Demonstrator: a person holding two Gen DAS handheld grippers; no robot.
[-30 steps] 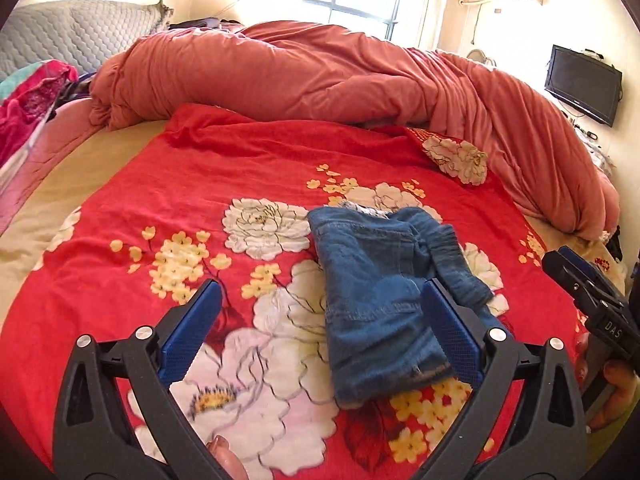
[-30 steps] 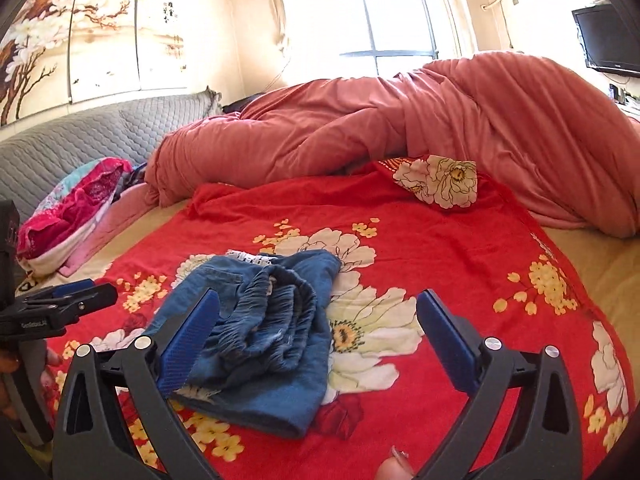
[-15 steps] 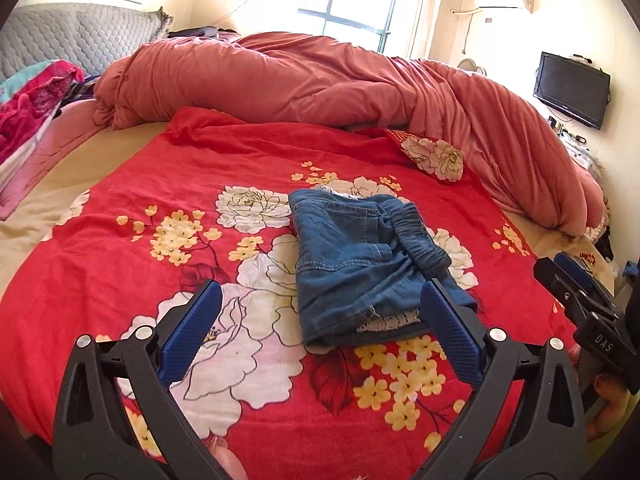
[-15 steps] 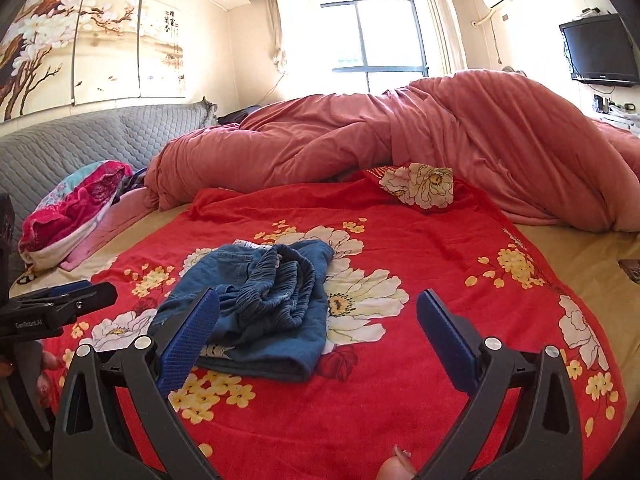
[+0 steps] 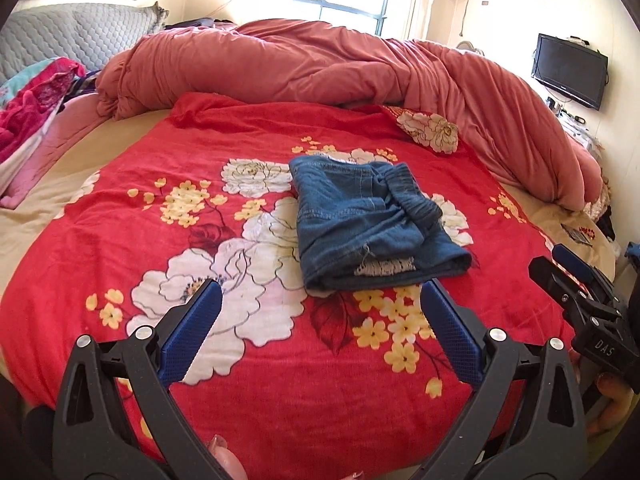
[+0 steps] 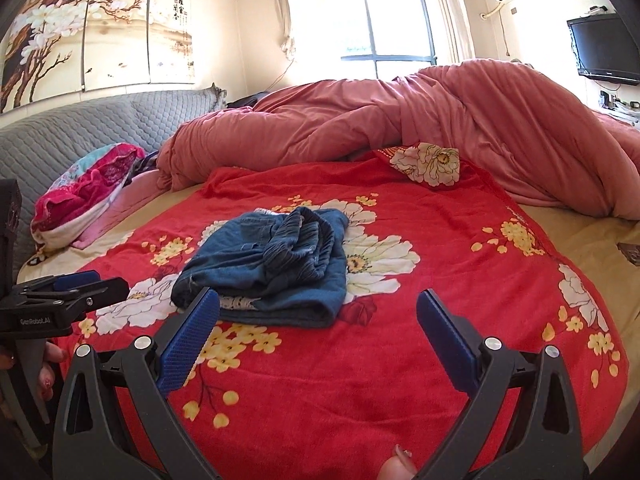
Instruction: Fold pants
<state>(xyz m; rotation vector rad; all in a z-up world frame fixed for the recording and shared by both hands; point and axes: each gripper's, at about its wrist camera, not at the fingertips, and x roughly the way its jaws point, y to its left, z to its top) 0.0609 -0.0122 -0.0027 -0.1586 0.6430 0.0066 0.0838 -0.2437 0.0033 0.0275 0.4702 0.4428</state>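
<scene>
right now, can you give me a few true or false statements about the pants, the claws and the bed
1. The pants lie folded on the red floral blanket. True.
2. The left claw is shut on the pants. False: it is open, holding nothing, short of the pants.
3. The right claw is open and empty. True.
4. A bunched pink duvet lies at the far side of the bed. True.
5. The pants are spread out flat at full length. False: they form a compact bundle.
</scene>
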